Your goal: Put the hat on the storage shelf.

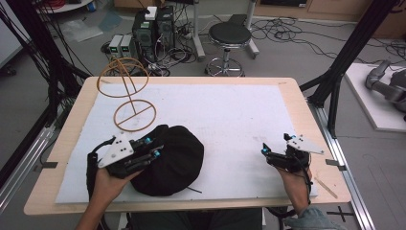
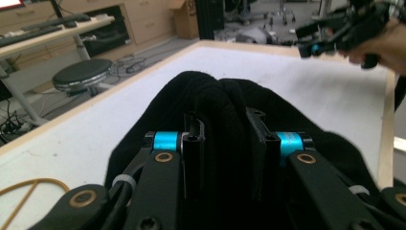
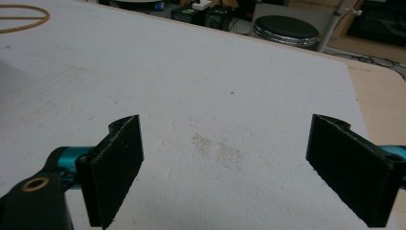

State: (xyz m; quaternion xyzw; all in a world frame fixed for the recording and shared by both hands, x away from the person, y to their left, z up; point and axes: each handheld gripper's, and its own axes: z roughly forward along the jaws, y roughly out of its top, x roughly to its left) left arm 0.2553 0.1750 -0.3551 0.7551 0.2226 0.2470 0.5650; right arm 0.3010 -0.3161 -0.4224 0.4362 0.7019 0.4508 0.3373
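Observation:
A black cloth hat [image 1: 167,160] lies in a soft heap at the front left of the white mat [image 1: 230,115]. My left gripper [image 1: 153,148] is shut on a fold of it; in the left gripper view the black fabric [image 2: 210,96] bunches up between the two jaws of that gripper [image 2: 225,143]. Behind the hat stands a thin wooden hoop stand [image 1: 127,91], with a ring on top and a ring as its base. My right gripper [image 1: 268,153] hovers over the bare mat at the front right, open, with nothing between its jaws [image 3: 225,163].
The mat covers a wooden table [image 1: 297,96]. A round black stool [image 1: 230,36] and computer cases [image 1: 153,28] stand on the floor beyond the far edge. Black frame posts [image 1: 349,52] rise at the table's right. A small wooden stick [image 1: 325,187] lies near the right front corner.

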